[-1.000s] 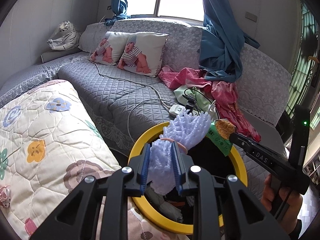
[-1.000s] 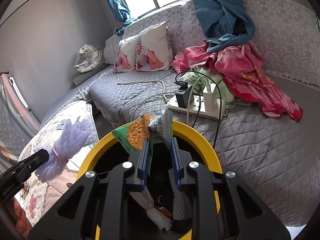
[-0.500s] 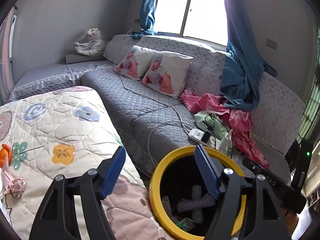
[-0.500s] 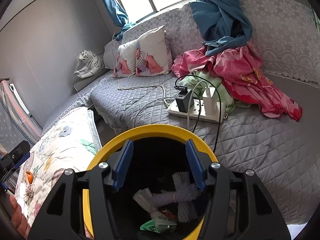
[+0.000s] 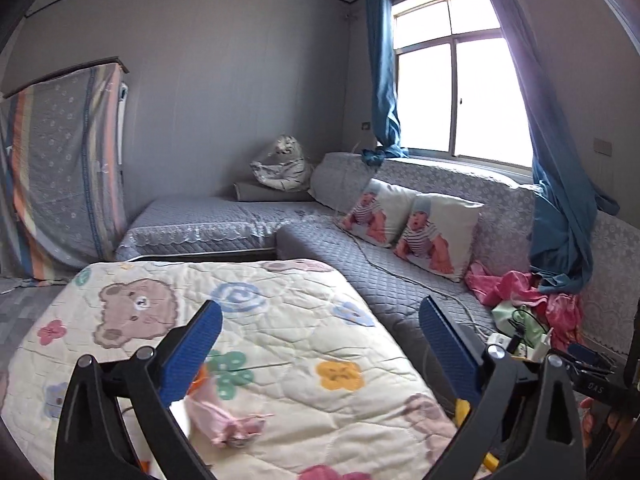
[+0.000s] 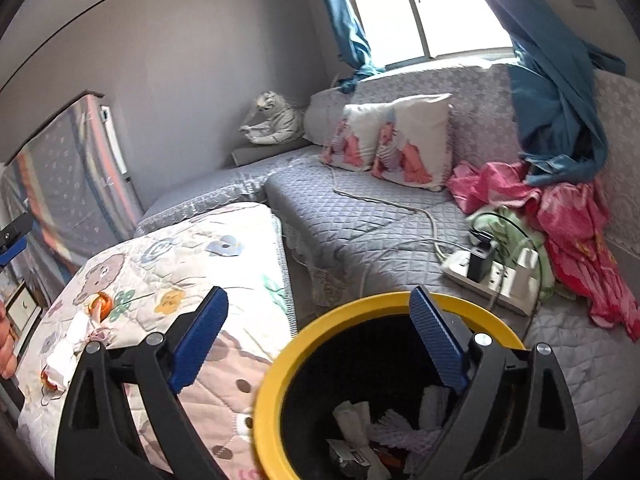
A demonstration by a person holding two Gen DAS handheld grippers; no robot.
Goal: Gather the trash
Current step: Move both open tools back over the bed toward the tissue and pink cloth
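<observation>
So both sets of tongs are spread wide and still opening, with nothing caught between the jaws of the left gripper (image 5: 320, 340) or the right gripper (image 6: 318, 334).

The yellow-rimmed bin (image 6: 280, 360) is taken as the landmark. Wrappers and white foam netting are already lying inside it, right under the right gripper.

More trash is left on the cartoon quilt (image 6: 180, 264), to the left of the bin: a crumpled pinkish wrapper (image 5: 224, 420) and some orange and white scraps (image 6: 80, 332).

Stuff that could probably go wrong:
- the light wrapper could be nudged away by wide jaws instead of being pinched
- quilt fabric could get grabbed along with it
- the bin could be knocked over if it's clipped on the way back
</observation>
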